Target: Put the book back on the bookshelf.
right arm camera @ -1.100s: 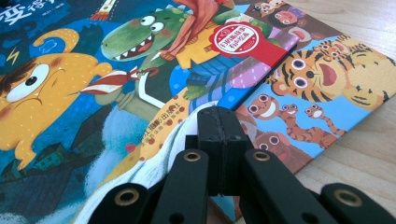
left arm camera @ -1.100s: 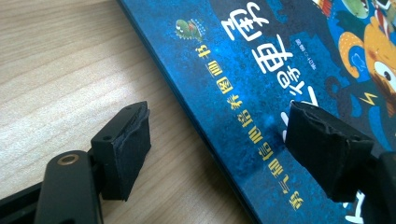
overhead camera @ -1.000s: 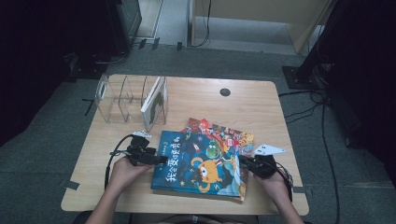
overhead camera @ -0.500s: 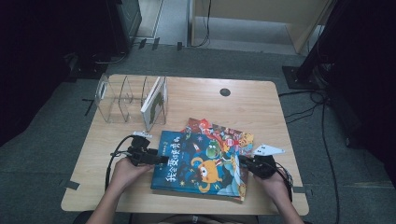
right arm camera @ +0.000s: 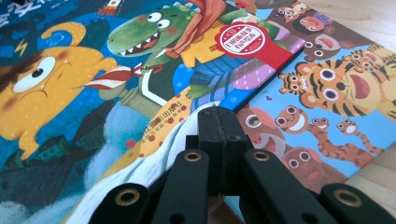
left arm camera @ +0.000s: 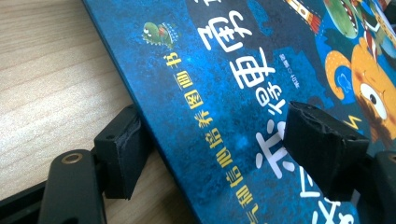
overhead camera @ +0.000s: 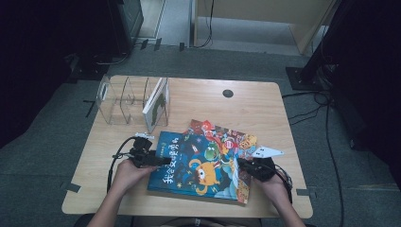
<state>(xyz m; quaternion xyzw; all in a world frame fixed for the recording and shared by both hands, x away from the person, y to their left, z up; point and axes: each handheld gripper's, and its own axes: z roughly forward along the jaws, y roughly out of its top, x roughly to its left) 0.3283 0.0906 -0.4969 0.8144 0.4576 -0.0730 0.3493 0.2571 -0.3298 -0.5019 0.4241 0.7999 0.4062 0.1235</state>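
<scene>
In the high view, a wooden table [overhead camera: 265,104] carries a dark blue picture book [overhead camera: 198,165] that lies flat near the person's edge, on top of a second, more colourful picture book [overhead camera: 239,142] which shows past its far and right sides. The left gripper [overhead camera: 158,161] is at the left edge of the blue book and the right gripper [overhead camera: 243,165] is at its right edge. A clear acrylic book rack [overhead camera: 120,99] stands at the far left of the table with one book [overhead camera: 157,104] upright in it. In the left gripper view, the jaws stand apart, one on the table beside the blue book [left arm camera: 224,93] and one over its cover; I cannot tell if the pads press it. The cover has white and yellow Chinese writing, which I cannot read with certainty. In the right gripper view, the jaws are closed together, with nothing between them, the tip resting at the edge of the blue book [right arm camera: 93,93], where the tiger book [right arm camera: 336,93] lies under it. A round red seal [right arm camera: 243,39] with small Chinese characters is on the cover.
</scene>
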